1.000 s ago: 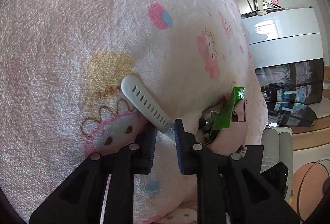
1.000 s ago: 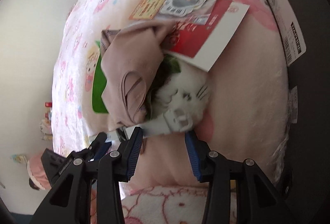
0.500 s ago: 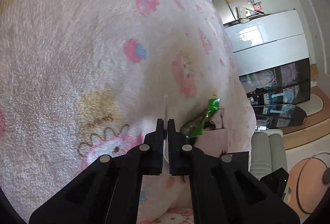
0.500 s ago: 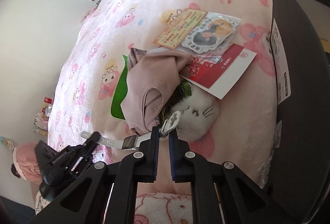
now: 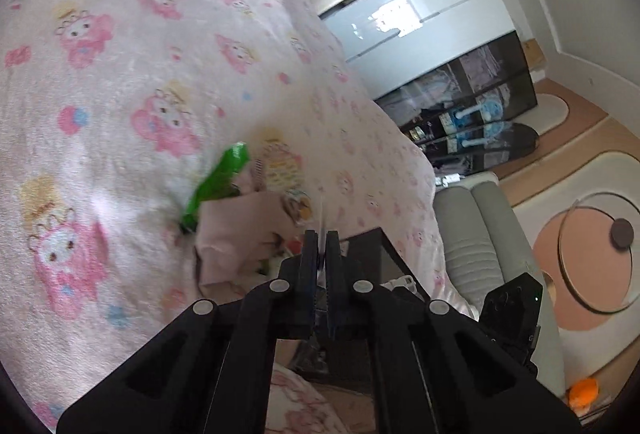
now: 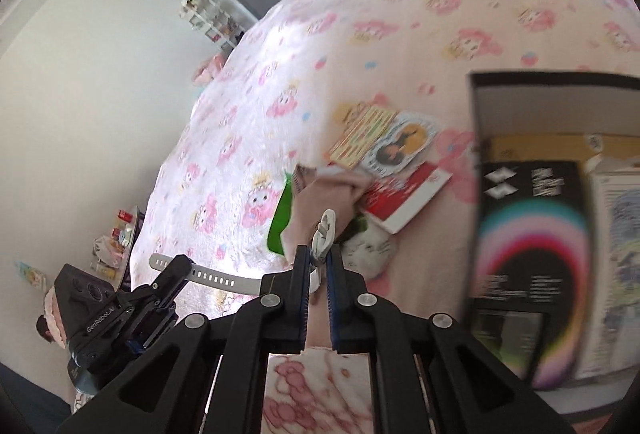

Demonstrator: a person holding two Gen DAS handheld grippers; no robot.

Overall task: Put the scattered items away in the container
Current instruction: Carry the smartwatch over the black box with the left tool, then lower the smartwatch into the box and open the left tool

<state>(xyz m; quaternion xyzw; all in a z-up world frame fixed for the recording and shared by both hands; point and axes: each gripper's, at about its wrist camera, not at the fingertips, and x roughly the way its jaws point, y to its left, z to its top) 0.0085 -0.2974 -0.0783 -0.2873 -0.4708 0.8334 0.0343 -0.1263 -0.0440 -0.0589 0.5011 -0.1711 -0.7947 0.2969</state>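
A pale grey watch is held up between both grippers above the pink blanket. My left gripper (image 5: 320, 238) is shut on its holed strap (image 5: 321, 212), seen edge-on; in the right wrist view that strap (image 6: 218, 279) runs left to the left gripper (image 6: 172, 274). My right gripper (image 6: 318, 254) is shut on the buckle end (image 6: 325, 232). Below lie a pink cloth (image 6: 326, 190), a green packet (image 6: 280, 220), a red-and-white card (image 6: 404, 196), printed cards (image 6: 372, 132) and a white plush (image 6: 372, 252). The black container (image 6: 476, 122) stands at right, with boxes inside.
The cartoon-print pink blanket (image 5: 120, 94) covers the bed. Past its edge stand a grey sofa (image 5: 468, 234), a round glass table (image 5: 596, 254) and a dark glass cabinet (image 5: 480, 106). A white wall (image 6: 80, 74) flanks the bed's other side.
Both grippers closed on the watch's two strap ends and rose, lifting the watch off the blanket. The pile and the container now sit farther below.
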